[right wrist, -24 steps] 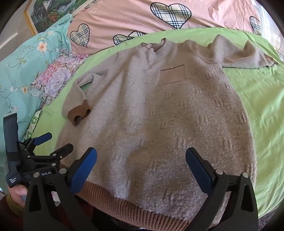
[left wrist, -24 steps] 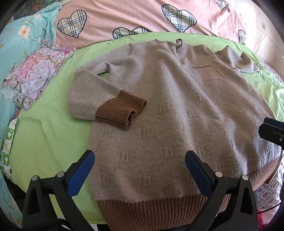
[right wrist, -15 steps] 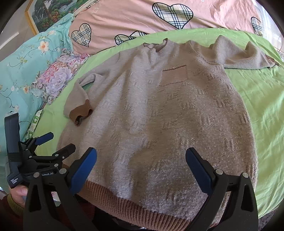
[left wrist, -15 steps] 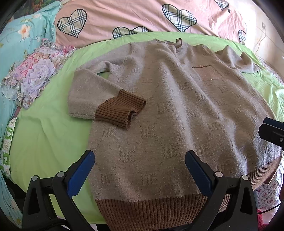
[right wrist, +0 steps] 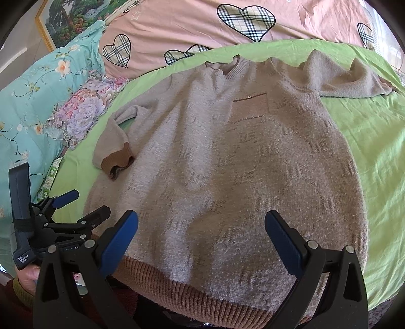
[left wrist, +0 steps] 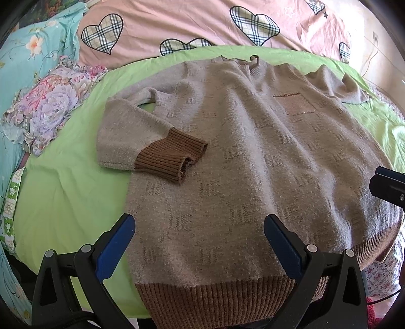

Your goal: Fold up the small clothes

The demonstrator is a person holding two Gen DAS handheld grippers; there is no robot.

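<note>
A beige knit sweater (left wrist: 253, 157) with brown ribbed hem, cuffs and a chest pocket (left wrist: 295, 103) lies face up on a green sheet (left wrist: 63, 192). Its left sleeve is bent, with the brown cuff (left wrist: 169, 159) resting on the body. The other sleeve (right wrist: 349, 81) stretches to the right. My left gripper (left wrist: 198, 240) is open and empty above the hem's left part. My right gripper (right wrist: 201, 232) is open and empty above the hem (right wrist: 192, 296). The left gripper also shows in the right wrist view (right wrist: 81, 205).
A pink heart-print quilt (left wrist: 202, 25) lies behind the sweater. A teal floral pillow (right wrist: 38, 96) and a purple floral cloth (left wrist: 48, 108) lie to the left. A framed picture (right wrist: 73, 17) stands at the back left. The bed edge runs under the hem.
The right wrist view has shifted slightly, with the sweater sliding a little right in frame. The left gripper and the sweater have barely moved.
</note>
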